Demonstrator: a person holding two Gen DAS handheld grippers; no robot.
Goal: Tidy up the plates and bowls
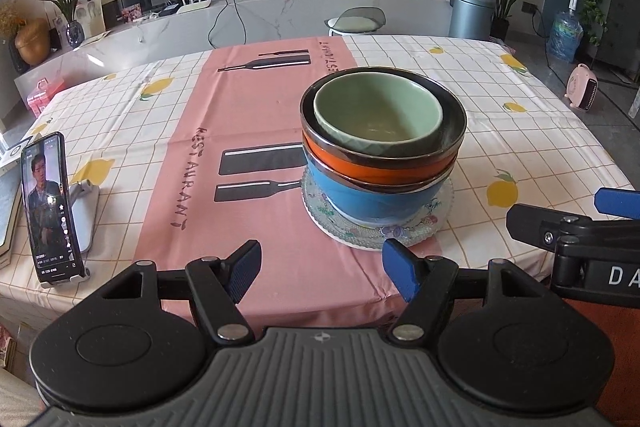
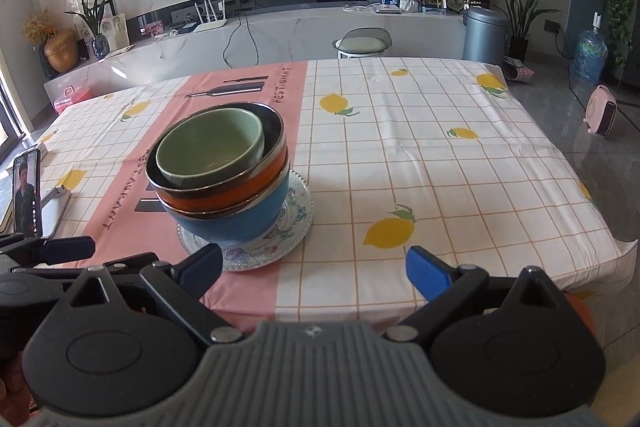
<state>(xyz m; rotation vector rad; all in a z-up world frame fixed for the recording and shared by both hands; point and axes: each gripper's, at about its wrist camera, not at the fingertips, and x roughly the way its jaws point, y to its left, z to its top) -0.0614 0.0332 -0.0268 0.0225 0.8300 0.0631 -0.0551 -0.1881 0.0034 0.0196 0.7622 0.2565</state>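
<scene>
Both grippers, left gripper [image 1: 322, 269] and right gripper [image 2: 314, 269], hang wide open and empty at the table's near edge; bowl stack [image 1: 382, 147] on plate [image 1: 420, 229] just ahead, bare cloth [image 2: 440, 155] to its right.

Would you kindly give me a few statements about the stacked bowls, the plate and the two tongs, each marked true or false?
1. The green bowl sits innermost, at the top of the stack. True.
2. The blue bowl rests directly on the tablecloth. False: it stands on the glass plate.
3. The orange bowl is nested between the green and blue bowls. True.
4. The left tongs are shut on the plate's rim. False: they are open and hold nothing.
5. The right tongs are open, short of the stack. True.
6. The phone lies flat, its screen dark. False: it stands propped, its screen lit.
</scene>
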